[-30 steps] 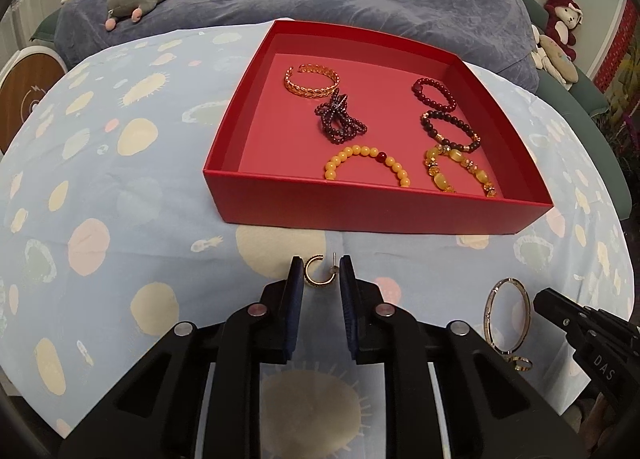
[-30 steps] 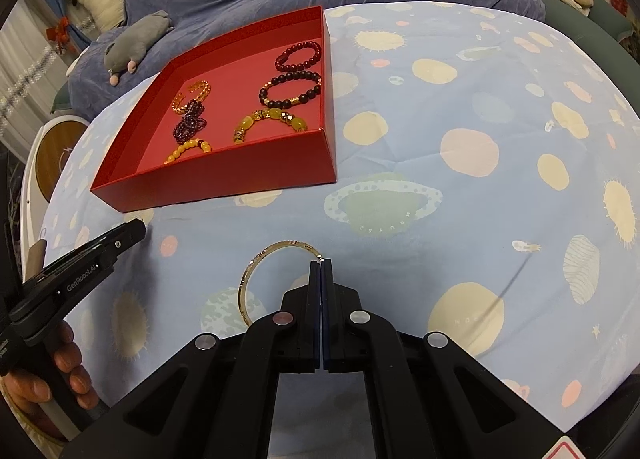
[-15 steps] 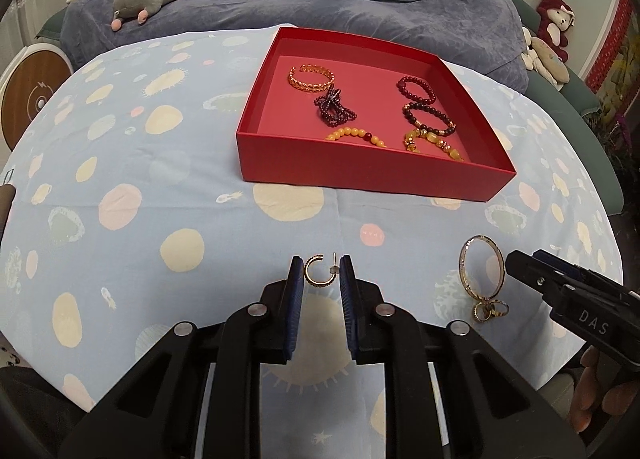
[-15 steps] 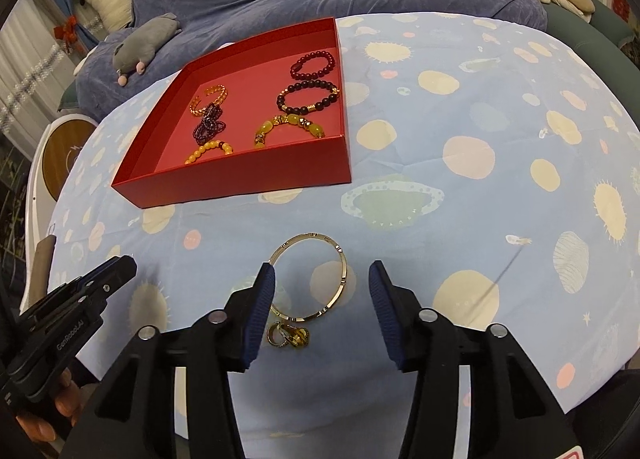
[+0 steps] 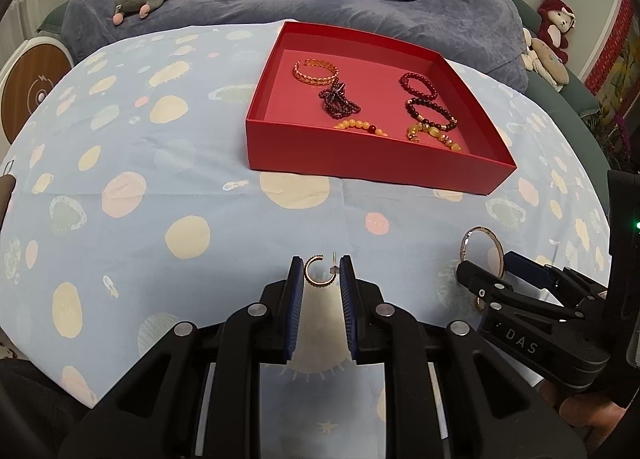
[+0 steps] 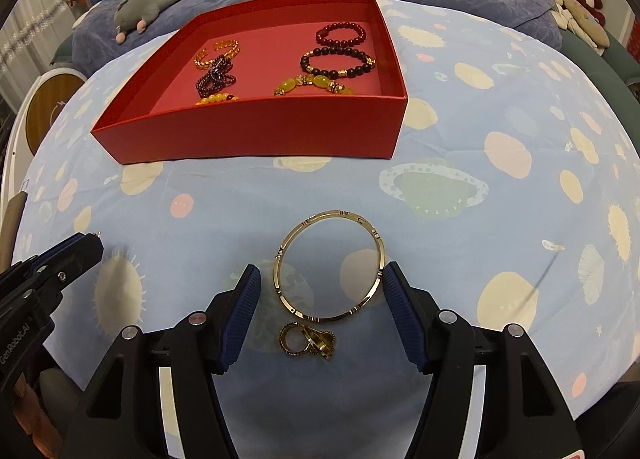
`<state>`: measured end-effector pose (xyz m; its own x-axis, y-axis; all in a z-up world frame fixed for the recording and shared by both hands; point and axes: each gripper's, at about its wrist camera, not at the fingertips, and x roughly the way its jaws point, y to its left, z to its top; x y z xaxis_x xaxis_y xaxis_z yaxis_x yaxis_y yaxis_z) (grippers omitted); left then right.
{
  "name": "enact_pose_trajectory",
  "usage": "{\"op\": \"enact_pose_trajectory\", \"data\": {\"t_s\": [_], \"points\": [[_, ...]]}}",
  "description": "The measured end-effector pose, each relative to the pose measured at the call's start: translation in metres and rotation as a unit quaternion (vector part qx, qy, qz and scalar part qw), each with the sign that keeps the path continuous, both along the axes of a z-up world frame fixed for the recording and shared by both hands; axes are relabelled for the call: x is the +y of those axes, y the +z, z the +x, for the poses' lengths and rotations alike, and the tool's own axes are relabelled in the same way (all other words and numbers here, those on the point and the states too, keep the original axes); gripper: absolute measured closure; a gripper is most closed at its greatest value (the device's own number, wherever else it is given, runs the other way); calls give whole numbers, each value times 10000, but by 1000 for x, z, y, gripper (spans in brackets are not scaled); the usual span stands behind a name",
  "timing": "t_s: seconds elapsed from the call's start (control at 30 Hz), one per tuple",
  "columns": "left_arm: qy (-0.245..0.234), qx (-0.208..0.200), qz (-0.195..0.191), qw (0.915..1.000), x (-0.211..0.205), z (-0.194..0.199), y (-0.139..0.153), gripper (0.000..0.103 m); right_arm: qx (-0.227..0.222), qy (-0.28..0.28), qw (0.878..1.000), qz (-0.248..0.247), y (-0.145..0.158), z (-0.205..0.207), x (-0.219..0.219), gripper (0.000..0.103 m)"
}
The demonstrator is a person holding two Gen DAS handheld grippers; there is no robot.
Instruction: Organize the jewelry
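A: Jewelry first, from the left wrist view: what's the left gripper (image 5: 320, 279) doing?

B: Its jaws are clamped on a small gold hoop earring (image 5: 319, 272), above the worktop (image 5: 132, 163). The red box (image 5: 360, 167) sits ahead, well apart, with beaded bracelets (image 5: 430, 109) and a gold cuff (image 5: 316, 71) inside.

A: How should it go in?

B: I'd carry it clear over the near wall and let go low over a bare patch of the floor; the hoop is tiny and pinched only by its edges.

A: And the right wrist view?

B: The right gripper (image 6: 320, 287) has its jaws wide apart, straddling a thin gold bangle (image 6: 329, 265) lying flat. Small gold rings (image 6: 308, 343) lie touching its near edge. Close on the bangle only.
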<state>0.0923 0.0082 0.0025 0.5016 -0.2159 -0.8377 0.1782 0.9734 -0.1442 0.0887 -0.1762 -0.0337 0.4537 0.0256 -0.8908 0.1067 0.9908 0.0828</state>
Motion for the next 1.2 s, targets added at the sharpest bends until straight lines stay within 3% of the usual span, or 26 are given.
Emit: {"op": "enact_pose_trajectory", "data": {"t_s": [0.3, 0.8, 1.2], "points": [[5, 2, -14, 10000, 1, 0, 0, 85, -78, -26, 9999, 115, 6, -5, -4, 49], [-55, -280, -163, 9995, 0, -9, 35, 85, -679, -31, 9967, 432, 60, -29, -17, 49], [-168, -370, -177, 9990, -8, -10, 49, 85, -858, -26, 9951, 485, 72, -31, -21, 50]]}}
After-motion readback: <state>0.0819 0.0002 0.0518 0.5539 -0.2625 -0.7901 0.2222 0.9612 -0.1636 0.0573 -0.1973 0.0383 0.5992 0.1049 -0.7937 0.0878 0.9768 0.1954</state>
